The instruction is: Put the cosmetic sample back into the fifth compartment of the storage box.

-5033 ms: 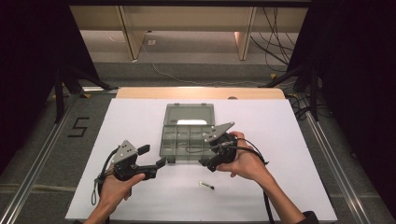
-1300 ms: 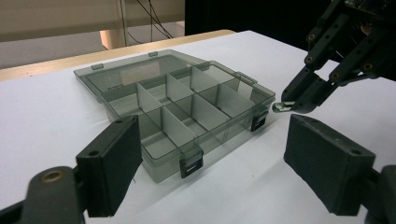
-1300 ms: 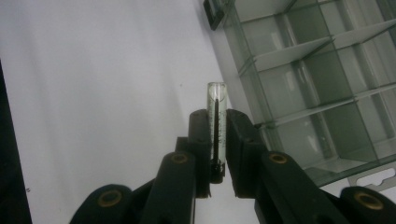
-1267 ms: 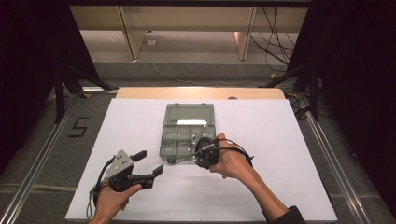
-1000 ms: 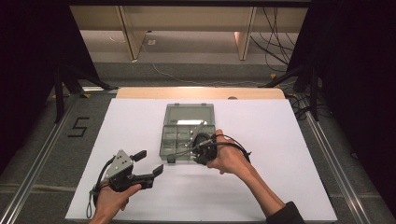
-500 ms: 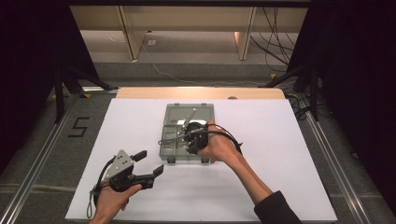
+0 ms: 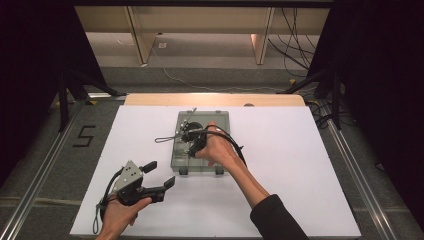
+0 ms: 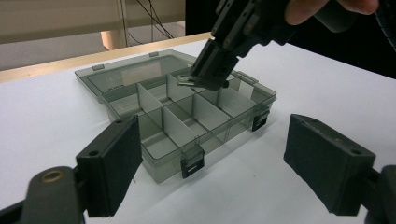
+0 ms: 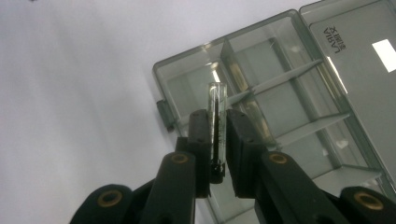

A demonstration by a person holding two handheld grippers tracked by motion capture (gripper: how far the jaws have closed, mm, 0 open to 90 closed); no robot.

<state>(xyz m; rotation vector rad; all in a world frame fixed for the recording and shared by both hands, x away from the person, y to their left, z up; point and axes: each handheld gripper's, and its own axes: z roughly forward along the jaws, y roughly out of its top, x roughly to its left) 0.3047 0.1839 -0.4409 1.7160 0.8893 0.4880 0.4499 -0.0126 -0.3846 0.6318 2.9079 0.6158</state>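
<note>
Right gripper [image 9: 217, 140] clamps a small clear tube [image 9: 216, 116] mid-length above the open compartment box [image 9: 299, 70]; tube looks light, smooth, likely brittle, so light side grip; left gripper [image 8: 212, 168] wide open, empty.

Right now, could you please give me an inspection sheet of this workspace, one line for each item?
Surface: white table top, flat and bare around the box.
Job's things: grey compartment box lies open, lid laid back flat; small clear tube is held above its compartments.
Clutter: nothing seen.
Grippers: right tongs shut on the clear tube, over the box; left tongs open, holding nothing, near the box's front edge.
Cables: a black cable loops from the right tongs over the hand; more cables lie on the floor behind.
Surroundings: dark curtains at both sides, wooden furniture legs behind the table.
</note>
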